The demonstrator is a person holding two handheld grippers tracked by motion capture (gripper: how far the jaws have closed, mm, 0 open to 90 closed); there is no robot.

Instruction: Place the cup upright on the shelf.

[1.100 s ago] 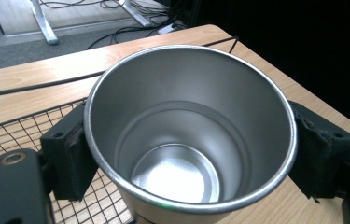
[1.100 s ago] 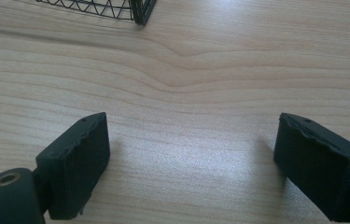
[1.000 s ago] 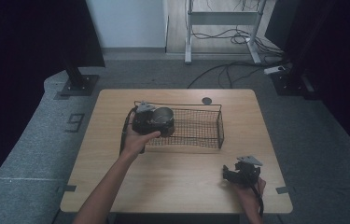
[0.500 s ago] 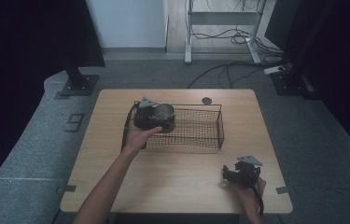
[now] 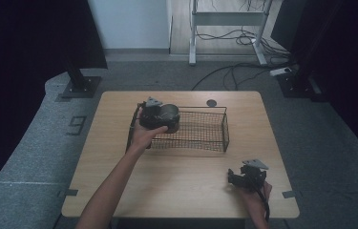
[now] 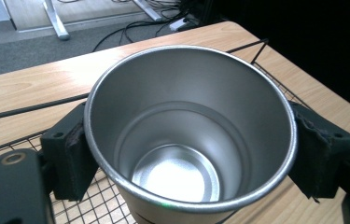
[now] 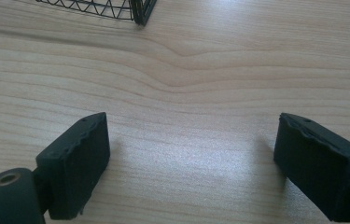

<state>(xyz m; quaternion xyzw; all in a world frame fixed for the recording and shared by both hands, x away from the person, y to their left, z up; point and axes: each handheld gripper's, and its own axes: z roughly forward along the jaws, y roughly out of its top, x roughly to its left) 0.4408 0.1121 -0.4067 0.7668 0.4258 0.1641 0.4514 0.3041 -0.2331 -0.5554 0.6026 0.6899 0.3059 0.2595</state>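
Note:
A shiny metal cup (image 6: pixel 186 140) is clamped by its rim between the two black jaws of my left gripper (image 6: pixel 189 154), mouth toward the camera and empty inside. In the high view the cup (image 5: pixel 169 117) hangs over the left end of the black wire basket (image 5: pixel 200 143), with the left gripper (image 5: pixel 160 117) shut on it. My right gripper (image 5: pixel 234 179) rests low over the table near the front right, jaws wide apart. Between its jaws in the right gripper view lies nothing but bare wood, with the right gripper (image 7: pixel 191 158) open.
The wooden table (image 5: pixel 119 143) carries the wire basket at its back centre. A corner of the basket (image 7: pixel 137 11) lies ahead of the right gripper. A small dark round disc (image 5: pixel 211 102) sits in the table's far edge. Cables and a stand foot lie on the floor beyond.
My left gripper has carried the cup a little to the right, farther over the basket's left end. The right gripper has stayed put.

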